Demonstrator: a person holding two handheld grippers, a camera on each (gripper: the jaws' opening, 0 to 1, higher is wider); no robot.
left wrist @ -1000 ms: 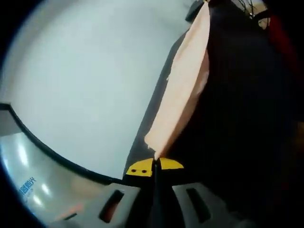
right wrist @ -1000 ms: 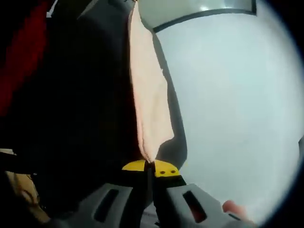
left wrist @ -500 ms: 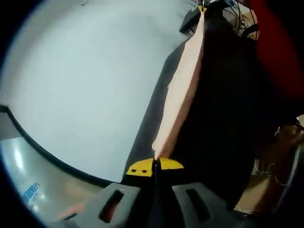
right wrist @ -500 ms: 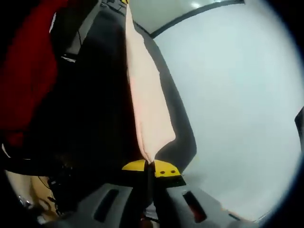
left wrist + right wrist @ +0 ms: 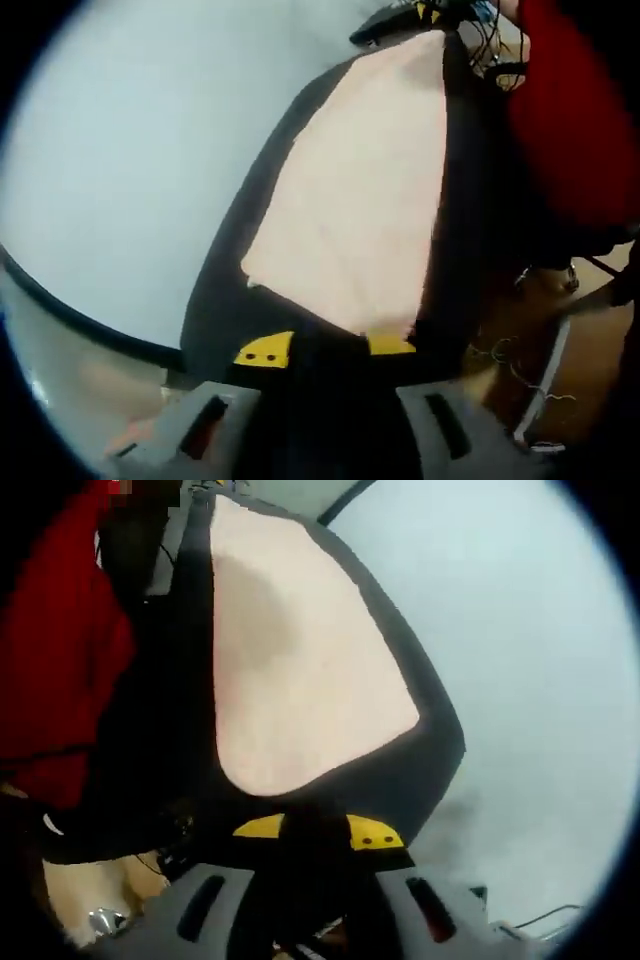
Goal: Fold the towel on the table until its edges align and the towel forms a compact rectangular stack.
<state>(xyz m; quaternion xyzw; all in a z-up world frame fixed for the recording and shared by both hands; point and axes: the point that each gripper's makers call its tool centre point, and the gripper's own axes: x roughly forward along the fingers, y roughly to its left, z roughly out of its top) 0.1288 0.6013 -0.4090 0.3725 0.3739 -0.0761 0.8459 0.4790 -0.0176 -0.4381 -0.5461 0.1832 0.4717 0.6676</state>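
Observation:
A peach towel lies spread broad and flat in the left gripper view, with a dark band of shadow around it. Its near edge stops just ahead of my left gripper, which is open: the yellow tips stand well apart with only dark space between them. In the right gripper view the same towel shows a rounded near edge just beyond my right gripper. That gripper is open too, with nothing between its tips.
The white table stretches to the left of the towel, its dark rim curving nearby. A person's red garment is close on the right, with cables over a brown floor below. The red garment sits left, the table right.
Both grippers were shut on the towel, held taut as a narrow strip. Now both have opened and let go, and the towel shows as a broad flat sheet.

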